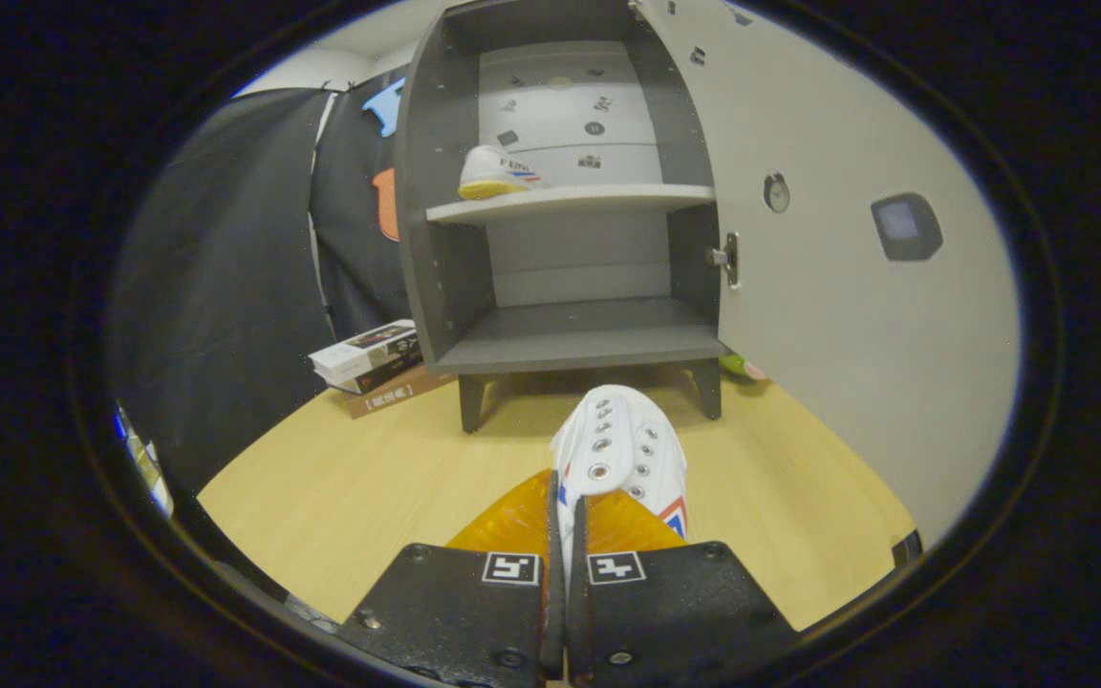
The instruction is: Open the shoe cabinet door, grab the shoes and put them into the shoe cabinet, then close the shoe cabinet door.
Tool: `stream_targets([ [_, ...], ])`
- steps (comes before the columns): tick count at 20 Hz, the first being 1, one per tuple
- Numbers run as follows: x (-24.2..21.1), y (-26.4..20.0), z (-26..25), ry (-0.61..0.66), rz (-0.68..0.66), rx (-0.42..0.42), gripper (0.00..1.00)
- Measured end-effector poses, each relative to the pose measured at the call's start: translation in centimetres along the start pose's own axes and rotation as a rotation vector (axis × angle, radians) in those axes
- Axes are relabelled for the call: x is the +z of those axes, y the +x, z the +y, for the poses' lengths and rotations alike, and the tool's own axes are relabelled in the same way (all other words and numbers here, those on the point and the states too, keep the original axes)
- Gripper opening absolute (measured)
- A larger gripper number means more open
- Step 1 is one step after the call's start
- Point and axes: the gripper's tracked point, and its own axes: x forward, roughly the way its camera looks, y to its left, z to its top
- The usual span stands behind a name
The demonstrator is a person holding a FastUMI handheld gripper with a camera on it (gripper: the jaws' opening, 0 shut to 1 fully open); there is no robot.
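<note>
So right now your gripper (570,511) has its two fingers squeezed nearly together on the side wall of a white shoe (619,449), which sticks out ahead of them with its toe pointing at the cabinet (436,287). You can see the eyelets on top and a bit of red and blue trim low on its side. It sits over the wooden table (340,487), though you can't tell whether it's lifted or resting on it.

Straight ahead the grey cabinet stands on short legs with its door (828,315) swung wide open to the right. A second white shoe (493,174) already sits on the upper shelf (608,199), left side, with a yellowish sole. The bottom shelf (579,339) is bare. Left of the cabinet, a few books (369,355) are stacked on the table.
</note>
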Motion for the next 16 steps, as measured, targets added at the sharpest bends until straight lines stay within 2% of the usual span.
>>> stream_targets([
  [4,6.9,-2.8,0.5,-0.023,-0.089,0.013,0.05],
  [9,16.6,-5.3,0.6,-0.096,-0.214,-0.009,0.05],
  [13,23.3,-5.5,0.1,-0.146,-0.262,-0.069,0.05],
  [16,27.7,-4.3,0.0,-0.132,-0.268,-0.094,0.05],
])
